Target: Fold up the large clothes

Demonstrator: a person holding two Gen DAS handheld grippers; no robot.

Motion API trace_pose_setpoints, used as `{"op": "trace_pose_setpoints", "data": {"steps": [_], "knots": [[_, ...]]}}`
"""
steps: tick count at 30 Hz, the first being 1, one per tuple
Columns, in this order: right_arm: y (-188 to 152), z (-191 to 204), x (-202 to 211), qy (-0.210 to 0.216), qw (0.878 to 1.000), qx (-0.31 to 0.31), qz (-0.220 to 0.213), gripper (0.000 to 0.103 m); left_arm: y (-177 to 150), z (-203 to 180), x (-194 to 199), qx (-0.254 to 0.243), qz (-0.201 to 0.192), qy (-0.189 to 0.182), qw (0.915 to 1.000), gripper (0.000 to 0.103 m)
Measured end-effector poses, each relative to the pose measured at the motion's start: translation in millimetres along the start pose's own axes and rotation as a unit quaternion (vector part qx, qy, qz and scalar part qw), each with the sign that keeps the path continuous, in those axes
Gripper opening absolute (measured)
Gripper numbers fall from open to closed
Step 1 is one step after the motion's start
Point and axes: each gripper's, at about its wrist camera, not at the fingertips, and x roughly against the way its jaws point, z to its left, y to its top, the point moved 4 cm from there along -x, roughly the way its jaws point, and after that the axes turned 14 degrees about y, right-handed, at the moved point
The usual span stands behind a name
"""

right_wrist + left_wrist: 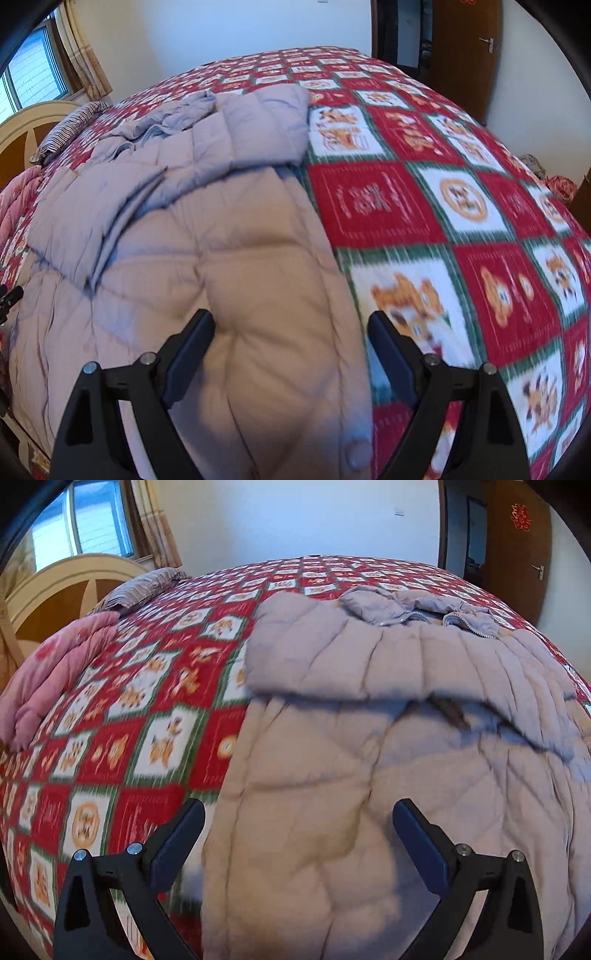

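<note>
A large quilted grey-lilac jacket (388, 760) lies flat on the bed, its sleeves folded across the body and its zipped collar at the far end. My left gripper (297, 814) hovers open over the jacket's left edge near the hem, one finger above the bedspread and one above the fabric. In the right wrist view the same jacket (236, 258) fills the left half. Over its right edge, my right gripper (291, 325) also stands open with the edge running between the fingers. Neither gripper's pads press on the cloth.
The bed wears a red, white and green patterned bedspread (140, 709) (461, 206). A pink folded quilt (55, 679) and a striped pillow (144, 587) lie by the wooden headboard (66, 579). A brown door (465, 48) stands beyond the far corner.
</note>
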Motion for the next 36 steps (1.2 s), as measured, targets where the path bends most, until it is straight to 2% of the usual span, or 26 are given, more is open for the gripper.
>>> {"op": "trace_pose_setpoints", "data": {"steps": [17, 20, 26, 30, 36], "knots": [[-73.2, 3.2, 39.7, 0.023, 0.999, -0.04, -0.008, 0.087, -77.7, 37.0, 36.4, 0.022, -0.001, -0.01, 0.9997, 0.102], [-84.5, 5.7, 46.3, 0.028, 0.999, -0.041, -0.009, 0.083, -91.0, 42.4, 38.6, 0.026, 0.003, -0.004, 0.9997, 0.102], [-104.6, 7.7, 51.8, 0.037, 0.998, -0.052, -0.009, 0.078, -109.3, 52.4, 40.8, 0.037, 0.013, -0.024, 0.9989, 0.102], [-116.5, 10.7, 55.9, 0.041, 0.998, -0.053, -0.008, 0.075, -116.7, 57.0, 41.4, 0.048, 0.027, -0.049, 0.9972, 0.102], [-134.6, 11.2, 62.5, 0.053, 0.996, -0.064, -0.012, 0.069, -125.7, 52.4, 50.8, 0.044, 0.029, -0.077, 0.9956, 0.102]]}}
